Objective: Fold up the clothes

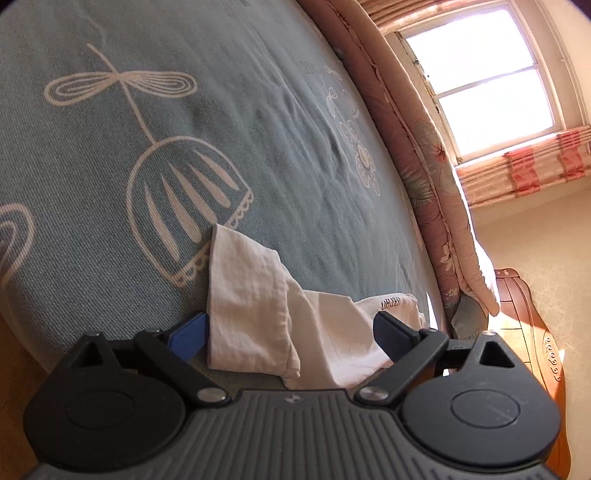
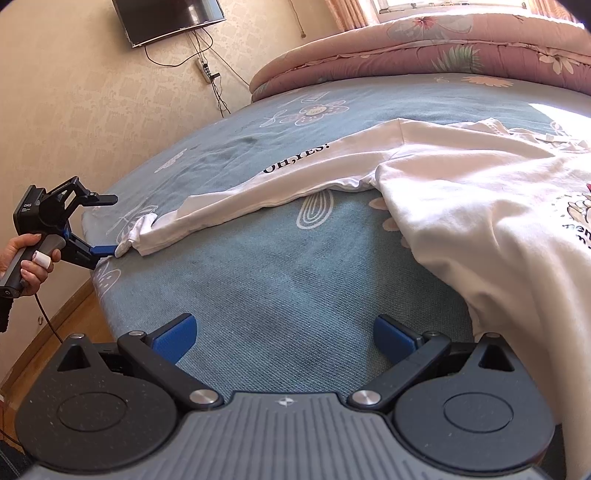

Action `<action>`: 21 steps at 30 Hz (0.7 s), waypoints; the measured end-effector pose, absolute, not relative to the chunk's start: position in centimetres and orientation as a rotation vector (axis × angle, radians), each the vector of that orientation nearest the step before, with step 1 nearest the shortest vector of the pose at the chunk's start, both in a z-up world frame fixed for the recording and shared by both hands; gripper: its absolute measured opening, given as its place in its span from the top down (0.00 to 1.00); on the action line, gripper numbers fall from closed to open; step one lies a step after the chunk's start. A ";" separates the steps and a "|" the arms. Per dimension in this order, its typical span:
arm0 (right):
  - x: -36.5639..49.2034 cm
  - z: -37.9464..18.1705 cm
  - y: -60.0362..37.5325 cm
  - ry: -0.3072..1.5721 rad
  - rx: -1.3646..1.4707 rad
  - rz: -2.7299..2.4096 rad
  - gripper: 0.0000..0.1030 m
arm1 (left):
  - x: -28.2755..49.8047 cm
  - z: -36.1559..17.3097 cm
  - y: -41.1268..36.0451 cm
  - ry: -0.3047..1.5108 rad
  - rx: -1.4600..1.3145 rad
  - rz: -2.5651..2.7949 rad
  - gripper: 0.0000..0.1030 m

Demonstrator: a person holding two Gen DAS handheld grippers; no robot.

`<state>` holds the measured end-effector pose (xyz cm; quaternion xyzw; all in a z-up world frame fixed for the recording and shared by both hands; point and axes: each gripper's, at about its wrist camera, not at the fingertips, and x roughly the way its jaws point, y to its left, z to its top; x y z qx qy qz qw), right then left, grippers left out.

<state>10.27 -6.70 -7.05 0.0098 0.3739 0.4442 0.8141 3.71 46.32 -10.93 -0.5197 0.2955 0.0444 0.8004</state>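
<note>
Straddling the sleeve cuff at the bed edge, left gripper stands wide, probably lining up a grasp; right gripper hovers wide, empty.

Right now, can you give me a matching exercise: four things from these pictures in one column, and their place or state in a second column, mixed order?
Things:
1. left claw
2. right claw
3. television
4. pink quilt

Places or states:
a. on the wall
b. open, over bare blue bedspread
c. folded at the far side of the bed
d. open, at the white shirt sleeve cuff

Pairs: 1-d, 2-b, 3-a, 4-c
</note>
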 end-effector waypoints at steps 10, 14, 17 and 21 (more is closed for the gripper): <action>10.1 -7.0 -6.7 0.798 0.013 0.940 0.00 | 3.5 -11.4 44.9 0.693 -1.103 0.003 0.18; 10.1 -7.1 -6.5 0.794 0.015 0.933 0.00 | 4.8 -11.4 45.3 0.703 -1.120 0.012 0.24; 9.9 -7.1 -6.4 0.790 0.013 0.923 0.00 | 5.9 -11.4 44.9 0.706 -1.079 0.035 0.29; 9.7 -6.9 -6.2 0.799 -0.009 0.909 0.00 | 5.4 -10.7 43.9 0.788 -0.995 0.133 0.79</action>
